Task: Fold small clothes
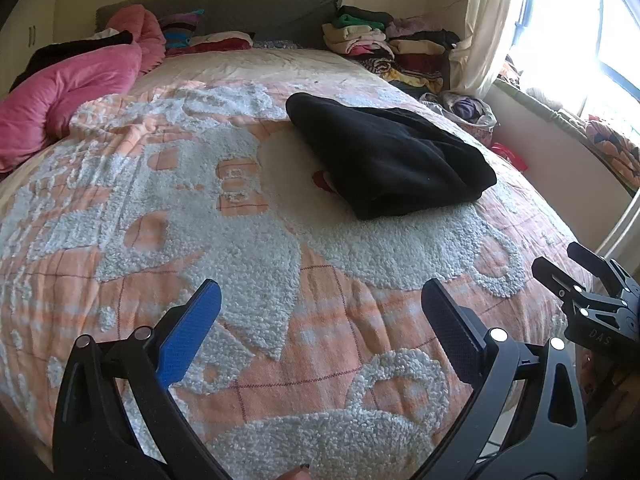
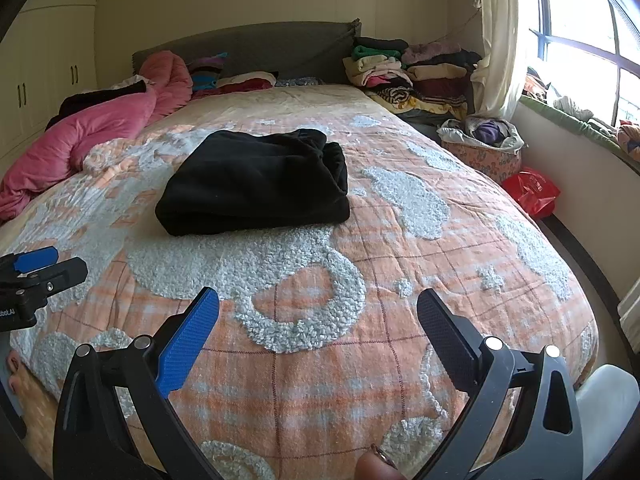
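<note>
the black cloth lies folded on the orange and white blanket. the left gripper and right gripper are wide open, holding nothing, near the cloth but apart.

We see strong daylight pouring from the window right of the jaws, blown out white; the bed bulges with fisheye warp, corners go dark, focus stays sharp.
</note>
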